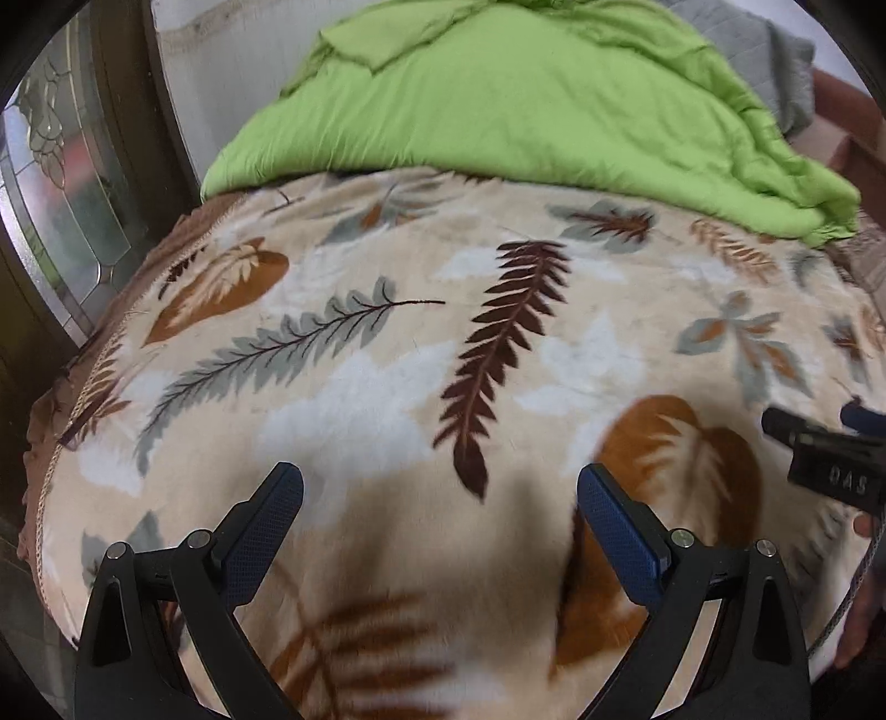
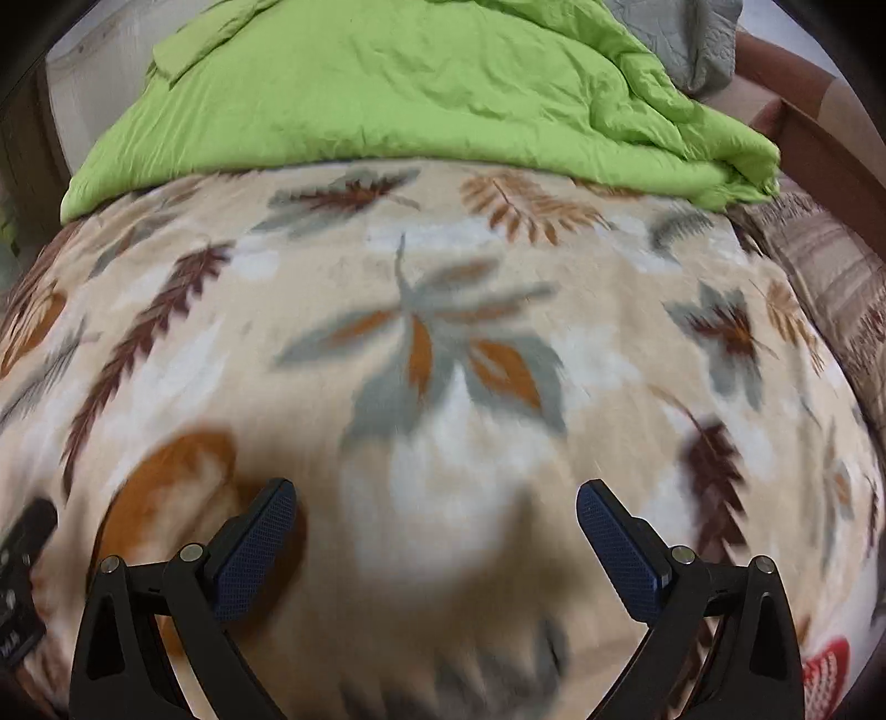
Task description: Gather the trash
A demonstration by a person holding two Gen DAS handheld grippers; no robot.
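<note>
My left gripper [image 1: 440, 476] is open over a beige fleece blanket [image 1: 387, 387] printed with leaves, and nothing lies between its blue-padded fingers [image 1: 266, 531]. My right gripper [image 2: 436, 490] is open too, hovering empty over the same blanket [image 2: 498, 277]. No clear piece of trash shows in either view. A small red and white thing [image 2: 825, 664] sits at the lower right edge of the right wrist view; what it is I cannot tell. The view near both grippers is blurred.
A crumpled lime-green duvet [image 1: 498, 99] lies across the far part of the bed, with grey bedding [image 2: 692, 44] behind it. A glass-panelled door [image 1: 61, 194] stands to the left. The other tool's black housing [image 1: 830, 459] and a hand [image 1: 858, 620] are at the right edge.
</note>
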